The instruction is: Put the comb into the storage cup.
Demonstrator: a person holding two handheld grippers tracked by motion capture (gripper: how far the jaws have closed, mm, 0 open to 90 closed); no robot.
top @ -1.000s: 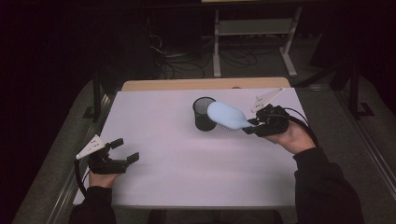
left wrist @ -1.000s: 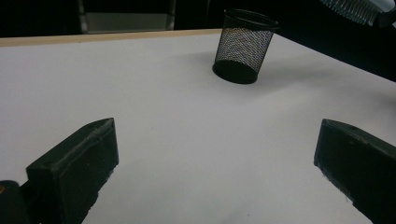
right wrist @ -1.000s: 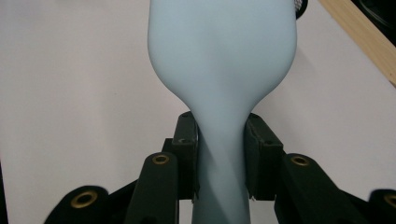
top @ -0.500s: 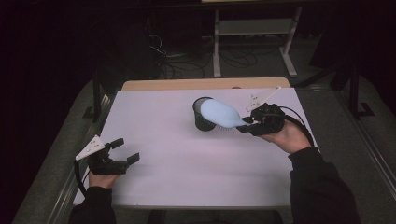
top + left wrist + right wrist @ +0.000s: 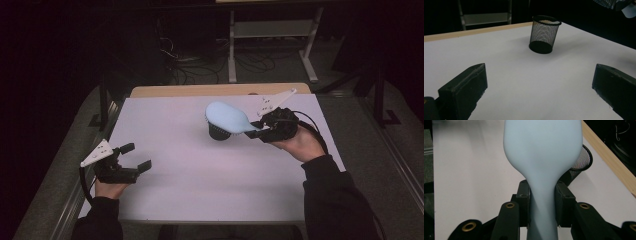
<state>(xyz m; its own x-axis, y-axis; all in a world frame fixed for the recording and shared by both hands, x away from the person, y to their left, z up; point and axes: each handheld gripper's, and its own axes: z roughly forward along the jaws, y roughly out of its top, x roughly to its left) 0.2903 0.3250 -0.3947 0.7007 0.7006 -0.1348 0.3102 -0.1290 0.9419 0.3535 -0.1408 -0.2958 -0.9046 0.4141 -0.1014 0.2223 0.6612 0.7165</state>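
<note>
A pale blue brush (image 5: pixel 229 118) is showing smooth and unpatterned against a white table (image 5: pixel 200 170) edged in light wood, while a black mesh cup (image 5: pixel 544 34) (fine wire grid throughout) and black grippers, left (image 5: pixel 131 157) and right (image 5: pixel 259 131), are standing out darkly.

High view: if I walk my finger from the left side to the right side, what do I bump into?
Left gripper → black mesh cup → pale blue brush → right gripper → the hand holding it.
</note>
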